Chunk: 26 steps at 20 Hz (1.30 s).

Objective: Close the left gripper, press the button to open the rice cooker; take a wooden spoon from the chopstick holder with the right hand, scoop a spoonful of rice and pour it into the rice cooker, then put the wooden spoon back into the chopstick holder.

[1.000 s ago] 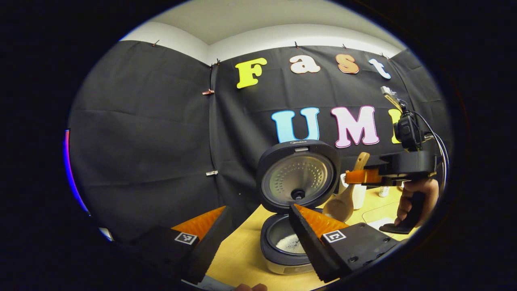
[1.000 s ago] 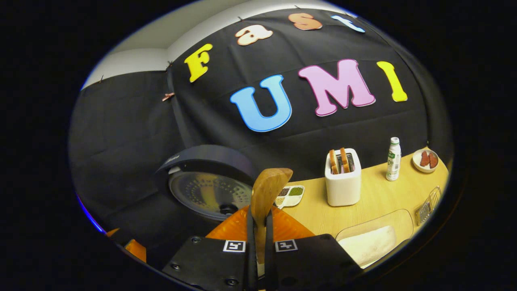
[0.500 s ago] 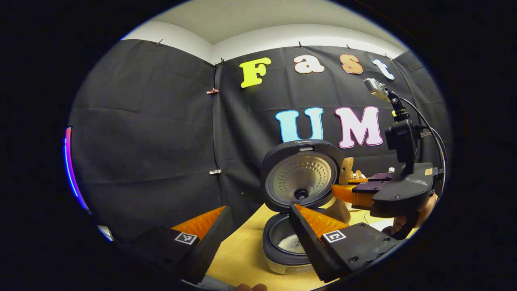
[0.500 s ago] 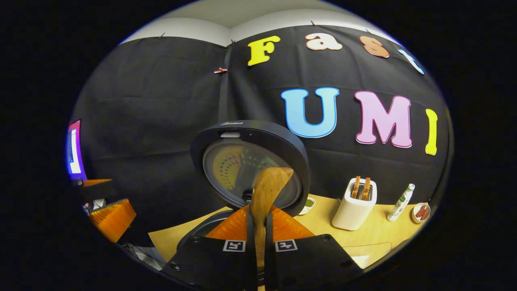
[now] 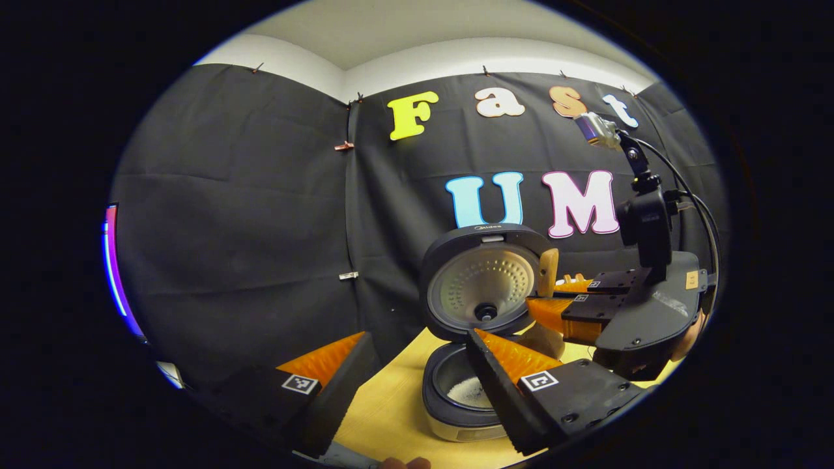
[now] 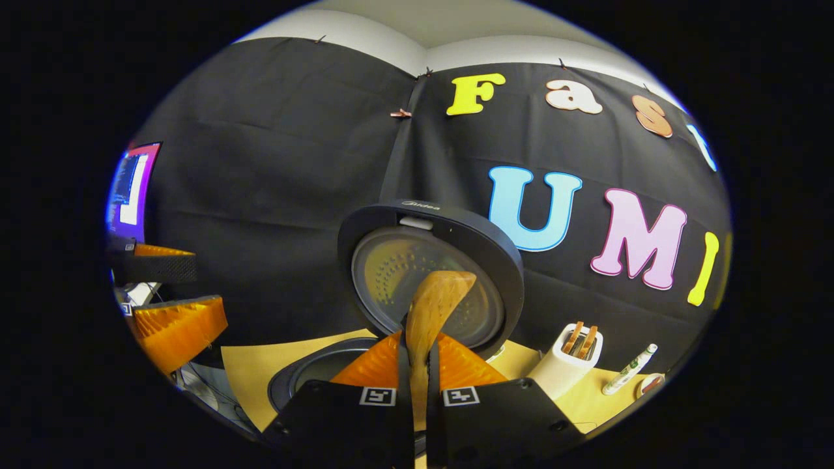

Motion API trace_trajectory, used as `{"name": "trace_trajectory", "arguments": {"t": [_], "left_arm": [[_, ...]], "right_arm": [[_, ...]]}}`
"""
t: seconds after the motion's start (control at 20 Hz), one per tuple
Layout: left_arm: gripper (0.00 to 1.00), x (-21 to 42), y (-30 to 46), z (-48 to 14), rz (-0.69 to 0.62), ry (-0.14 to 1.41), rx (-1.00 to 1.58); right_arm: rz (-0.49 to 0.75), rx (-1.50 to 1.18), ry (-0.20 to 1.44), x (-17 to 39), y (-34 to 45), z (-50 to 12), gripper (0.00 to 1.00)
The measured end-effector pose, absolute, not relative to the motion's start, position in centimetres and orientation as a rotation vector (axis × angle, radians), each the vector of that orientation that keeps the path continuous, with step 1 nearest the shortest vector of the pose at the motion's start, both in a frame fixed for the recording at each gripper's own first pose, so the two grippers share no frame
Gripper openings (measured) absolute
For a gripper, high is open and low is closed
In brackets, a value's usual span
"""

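The right gripper [image 6: 417, 355] clamps the wooden spoon [image 6: 433, 306] before the open rice cooker [image 5: 466, 397]; the left gripper [image 5: 417, 355] hangs spread. A toaster [image 6: 565, 358] and bottle [image 6: 629, 378] stand behind.

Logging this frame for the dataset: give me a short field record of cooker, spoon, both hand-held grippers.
rice cooker: lid up, white rice in the pot
wooden spoon: clamped by its handle, in front of the lid
right hand-held gripper: shut on the wooden spoon
left hand-held gripper: open, holding nothing
toaster: on the table, bread in its slots
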<state>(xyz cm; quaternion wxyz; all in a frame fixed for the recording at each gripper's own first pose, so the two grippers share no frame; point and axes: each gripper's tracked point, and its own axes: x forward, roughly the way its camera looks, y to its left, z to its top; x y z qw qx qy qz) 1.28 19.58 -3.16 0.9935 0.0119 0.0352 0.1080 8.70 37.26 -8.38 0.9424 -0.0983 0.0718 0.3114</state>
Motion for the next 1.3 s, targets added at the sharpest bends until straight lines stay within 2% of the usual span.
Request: {"name": "trace_trajectory", "arguments": {"t": [0.25,0.65,1.05,1.3], "left_arm": [[0.97,1.0,18.9,-2.8,0.218,0.070,0.024],[0.97,2.2,14.3,-1.8,0.159,0.059,0.009],[0.97,3.7,7.0,-0.3,0.084,0.039,0.023],[0.97,4.5,4.1,0.1,0.083,0.050,0.030]], "right_arm": [[0.589,-0.137,0.157,9.2,35.4,-7.6,0.11],[0.447,-0.053,0.128,11.0,27.3,-4.8,0.12],[0.275,-0.028,0.136,11.8,14.9,-4.2,0.11],[0.141,-0.007,0.158,12.5,5.1,-4.5,0.12]]}}
